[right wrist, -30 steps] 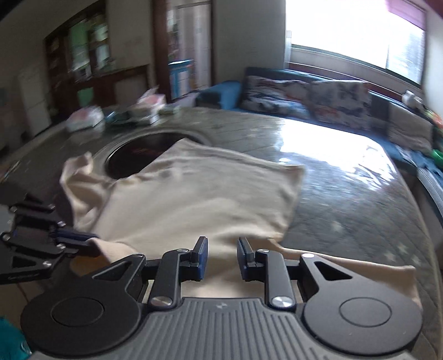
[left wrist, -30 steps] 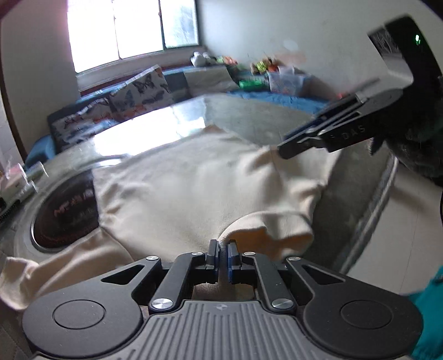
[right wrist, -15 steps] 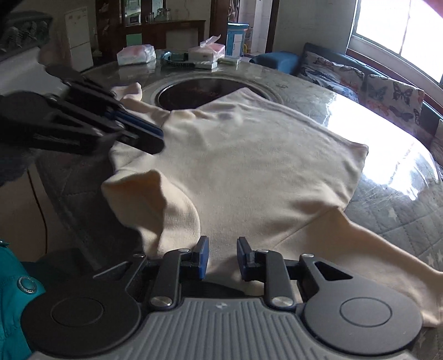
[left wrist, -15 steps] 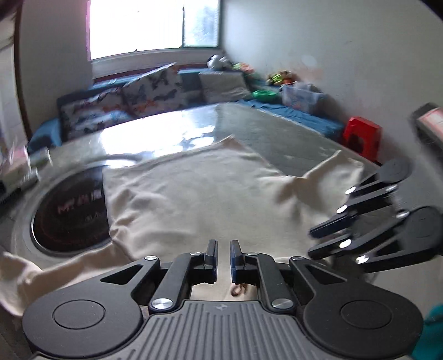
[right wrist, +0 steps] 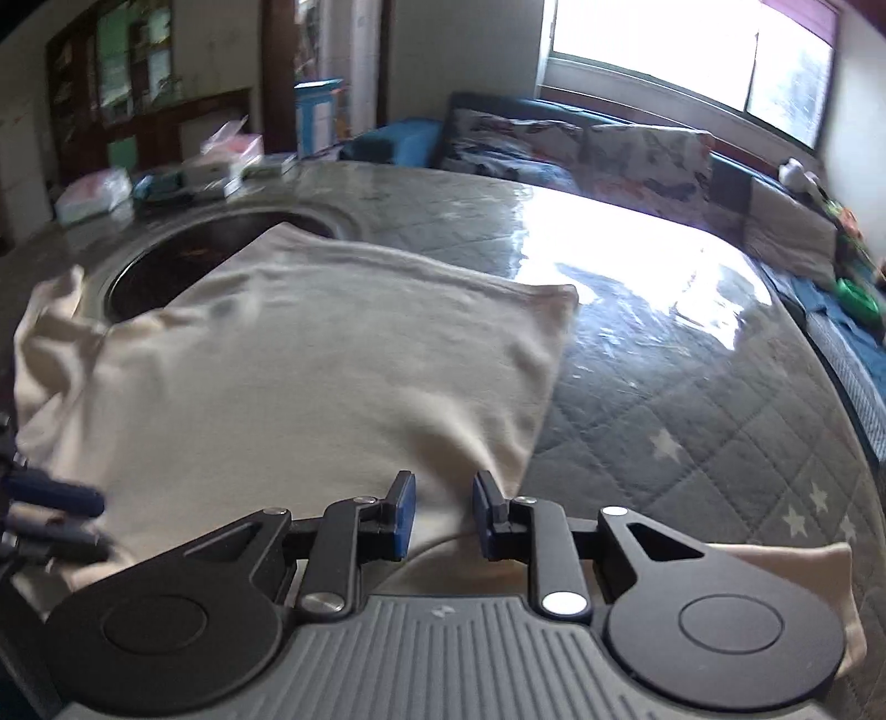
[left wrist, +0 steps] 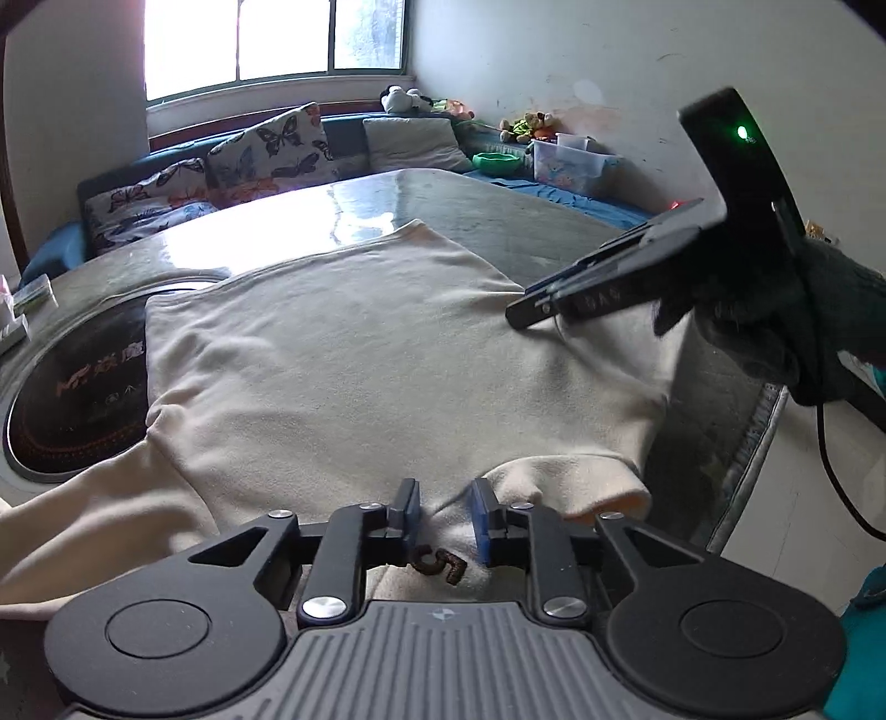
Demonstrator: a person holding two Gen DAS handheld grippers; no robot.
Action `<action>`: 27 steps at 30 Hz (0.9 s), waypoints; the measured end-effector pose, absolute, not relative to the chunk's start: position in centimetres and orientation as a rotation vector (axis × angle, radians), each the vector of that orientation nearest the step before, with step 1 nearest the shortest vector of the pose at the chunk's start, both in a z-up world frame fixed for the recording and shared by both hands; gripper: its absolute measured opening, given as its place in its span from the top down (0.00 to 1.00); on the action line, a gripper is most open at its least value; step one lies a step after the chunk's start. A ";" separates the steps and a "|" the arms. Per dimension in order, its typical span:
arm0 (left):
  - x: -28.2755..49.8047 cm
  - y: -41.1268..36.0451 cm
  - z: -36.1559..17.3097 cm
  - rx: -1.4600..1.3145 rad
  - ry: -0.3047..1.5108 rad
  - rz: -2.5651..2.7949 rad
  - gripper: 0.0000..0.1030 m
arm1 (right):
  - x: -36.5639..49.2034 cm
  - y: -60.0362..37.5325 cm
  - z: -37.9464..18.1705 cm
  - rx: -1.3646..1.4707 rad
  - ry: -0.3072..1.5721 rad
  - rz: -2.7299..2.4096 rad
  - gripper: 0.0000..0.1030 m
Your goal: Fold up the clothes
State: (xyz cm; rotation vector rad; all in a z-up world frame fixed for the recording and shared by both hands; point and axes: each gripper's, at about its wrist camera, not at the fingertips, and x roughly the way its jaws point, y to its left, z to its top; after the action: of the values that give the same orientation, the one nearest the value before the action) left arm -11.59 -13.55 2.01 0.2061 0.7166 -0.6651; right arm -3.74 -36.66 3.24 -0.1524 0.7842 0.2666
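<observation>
Left gripper jaws just opened narrow, dropping the cream garment, which lay flat ahead. Right gripper sat narrow, empty, over its edge; regrasp likely next.

I get daylight only, from a blown-out window at the back. It throws hard white glare across the glossy bench. My right wrist view is smeared with motion blur; the left is sharp. Both bend strongly toward dark, vignetted corners.
</observation>
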 end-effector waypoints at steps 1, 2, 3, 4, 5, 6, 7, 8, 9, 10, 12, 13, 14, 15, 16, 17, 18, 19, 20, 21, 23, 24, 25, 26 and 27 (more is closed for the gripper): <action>-11.5 -13.6 2.0 0.205 0.718 -0.666 0.71 | -3.9 -36.9 3.4 -0.143 0.781 0.266 0.79; -11.5 -13.6 2.1 0.204 0.720 -0.667 0.70 | -4.3 -37.1 3.9 -0.142 0.764 0.268 0.79; -11.4 -13.6 2.1 0.204 0.721 -0.665 0.66 | -4.6 -37.1 4.1 -0.146 0.758 0.273 0.79; -11.3 -13.7 2.0 0.206 0.721 -0.663 0.64 | -5.4 -36.9 4.7 -0.165 0.742 0.299 0.79; -11.3 -13.7 2.0 0.207 0.721 -0.660 0.62 | -5.7 -36.8 4.8 -0.170 0.741 0.309 0.78; -11.3 -13.8 2.0 0.207 0.722 -0.657 0.58 | -6.8 -36.3 5.0 -0.191 0.744 0.344 0.78; -11.3 -13.8 2.0 0.207 0.723 -0.655 0.55 | -7.5 -36.0 4.8 -0.211 0.749 0.362 0.78; -11.2 -13.8 2.1 0.208 0.724 -0.652 0.54 | -8.3 -35.7 4.7 -0.230 0.755 0.380 0.78; -11.2 -13.8 2.1 0.212 0.724 -0.648 0.52 | -9.0 -35.4 4.6 -0.249 0.761 0.398 0.78; -11.2 -13.8 2.2 0.215 0.725 -0.644 0.49 | -9.7 -35.2 4.3 -0.260 0.774 0.409 0.78; -11.0 -13.8 2.6 0.218 0.722 -0.632 0.44 | -10.7 -35.3 3.8 -0.275 0.782 0.413 0.76; -11.0 -13.8 2.9 0.216 0.714 -0.630 0.43 | -11.2 -35.5 3.7 -0.282 0.777 0.410 0.76; -10.9 -13.8 3.2 0.214 0.705 -0.628 0.42 | -11.8 -35.6 3.6 -0.289 0.772 0.405 0.74; -10.8 -13.9 3.5 0.213 0.695 -0.627 0.37 | -12.4 -35.9 3.8 -0.290 0.771 0.392 0.73; -10.8 -14.1 3.8 0.212 0.684 -0.626 0.28 | -13.0 -36.2 4.0 -0.290 0.770 0.379 0.72; -10.7 -14.4 4.1 0.212 0.673 -0.627 0.25 | -13.3 -36.7 4.0 -0.276 0.772 0.375 0.72; -10.7 -14.8 4.3 0.214 0.662 -0.629 0.23 | -13.4 -37.2 3.9 -0.266 0.782 0.365 0.72; -10.7 -15.3 4.3 0.217 0.655 -0.634 0.20 | -13.6 -37.6 3.8 -0.256 0.791 0.355 0.72; -10.6 -15.8 4.3 0.221 0.653 -0.638 0.18 | -13.7 -38.1 3.7 -0.245 0.800 0.345 0.73; -10.5 -16.4 4.2 0.225 0.651 -0.638 0.14 | -13.8 -38.7 3.7 -0.222 0.802 0.338 0.72; -10.3 -17.5 4.0 0.233 0.650 -0.638 0.11 | -13.9 -39.9 3.9 -0.177 0.806 0.324 0.72; -10.1 -18.1 3.9 0.236 0.654 -0.637 0.08 | -13.9 -40.4 4.0 -0.171 0.798 0.304 0.72; -10.0 -18.6 3.8 0.238 0.660 -0.639 0.05 | -13.8 -40.9 4.2 -0.165 0.791 0.281 0.72; -9.9 -19.1 3.7 0.241 0.663 -0.640 0.05 | -13.4 -42.1 4.2 -0.150 0.781 0.231 0.72; -9.9 -19.5 3.6 0.246 0.662 -0.641 0.04 | -13.0 -43.3 4.3 -0.135 0.770 0.180 0.72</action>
State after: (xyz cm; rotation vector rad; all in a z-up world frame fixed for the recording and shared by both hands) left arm -9.92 -19.53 3.61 0.2460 0.6618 -0.6407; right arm -12.98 -43.34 4.28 -0.1345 0.7702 0.1799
